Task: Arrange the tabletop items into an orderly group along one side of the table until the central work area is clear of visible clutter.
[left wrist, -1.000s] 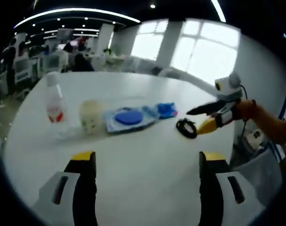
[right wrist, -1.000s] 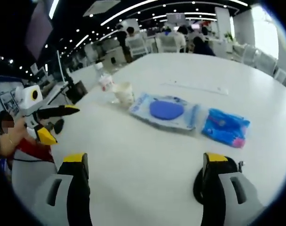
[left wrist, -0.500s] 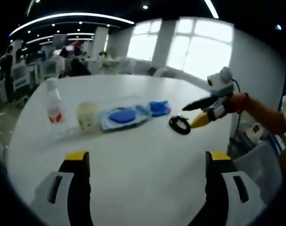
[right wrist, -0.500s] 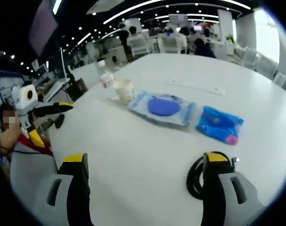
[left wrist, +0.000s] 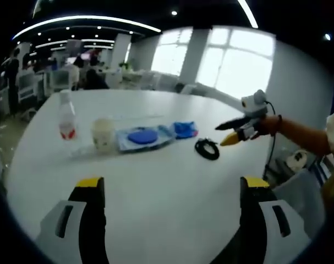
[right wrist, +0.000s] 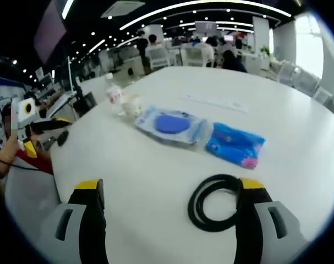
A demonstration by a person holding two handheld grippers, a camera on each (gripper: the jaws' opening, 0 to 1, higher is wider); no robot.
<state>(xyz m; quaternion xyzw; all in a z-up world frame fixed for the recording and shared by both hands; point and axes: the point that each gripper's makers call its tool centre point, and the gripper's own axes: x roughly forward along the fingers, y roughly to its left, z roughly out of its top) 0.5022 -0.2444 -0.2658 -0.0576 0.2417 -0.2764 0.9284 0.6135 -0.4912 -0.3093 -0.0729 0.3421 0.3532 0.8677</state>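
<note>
On the white table [left wrist: 167,192] a row runs from a clear bottle with a red label [left wrist: 66,118] past a pale cup [left wrist: 103,135], a clear packet holding a blue disc [left wrist: 142,136] and a small blue pack [left wrist: 184,130] to a black cable coil [left wrist: 207,148]. My left gripper [left wrist: 172,187] hovers open over bare table in front of this row. My right gripper [left wrist: 220,136], held by a hand, stands open just right of the coil, apart from it. In the right gripper view the cable coil [right wrist: 213,203] lies against the inner side of my right gripper's [right wrist: 171,190] right jaw, with the blue pack [right wrist: 235,146], the disc packet [right wrist: 169,125], the cup [right wrist: 131,105] and the bottle [right wrist: 114,94] beyond.
The left gripper [right wrist: 54,132] shows at the table's left edge in the right gripper view, held by a person. Desks, chairs and people fill the room behind. Bright windows stand beyond the far table edge [left wrist: 172,93].
My right gripper has drawn back from the cable coil, which stays on the table and now shows in full by its right jaw. The left view has pulled back slightly.
</note>
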